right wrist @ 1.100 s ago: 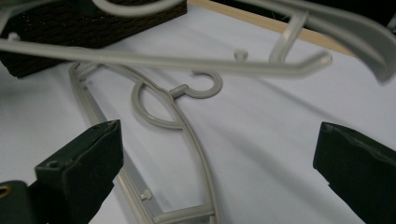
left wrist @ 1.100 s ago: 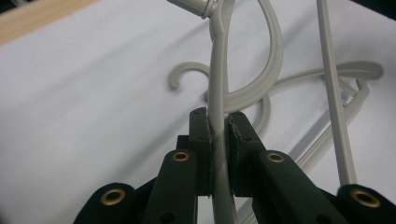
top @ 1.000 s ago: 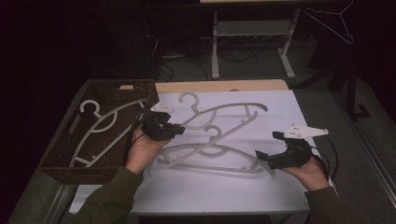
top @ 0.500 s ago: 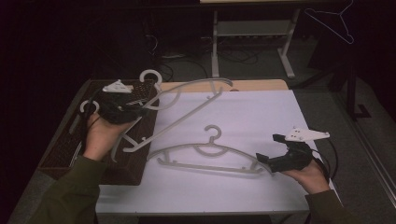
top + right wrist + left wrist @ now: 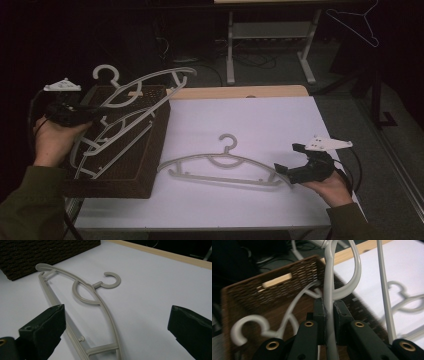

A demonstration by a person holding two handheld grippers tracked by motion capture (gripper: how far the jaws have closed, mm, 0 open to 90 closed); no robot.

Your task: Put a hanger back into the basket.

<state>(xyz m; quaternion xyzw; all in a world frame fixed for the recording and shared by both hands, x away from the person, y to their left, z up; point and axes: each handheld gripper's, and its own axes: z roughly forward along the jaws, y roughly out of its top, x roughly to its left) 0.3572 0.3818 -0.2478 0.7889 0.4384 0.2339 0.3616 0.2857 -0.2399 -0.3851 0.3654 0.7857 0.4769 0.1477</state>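
The left gripper (image 5: pixel 75 114) squeezes a grey hanger (image 5: pixel 145 87) tight and holds it tilted above the brown basket (image 5: pixel 150 150). Another hanger (image 5: pixel 95 150) lies in the basket. The right gripper (image 5: pixel 290 161) is wide open, just beside the end of a hanger on the table (image 5: pixel 225 165), which lies flat.

Wicker basket (image 5: pixel 145 165) at the left edge of the table (image 5: pixel 310 200), lower left of the high view. Over and in it, one raised hanger (image 5: pixel 150 82) tilted toward upper centre, above another hanger (image 5: pixel 107 145) inside. Flat on the table right of the basket, at frame centre, a third hanger (image 5: pixel 225 162), hook pointing up-frame. Metal stand (image 5: pixel 265 35) behind the table, top centre.
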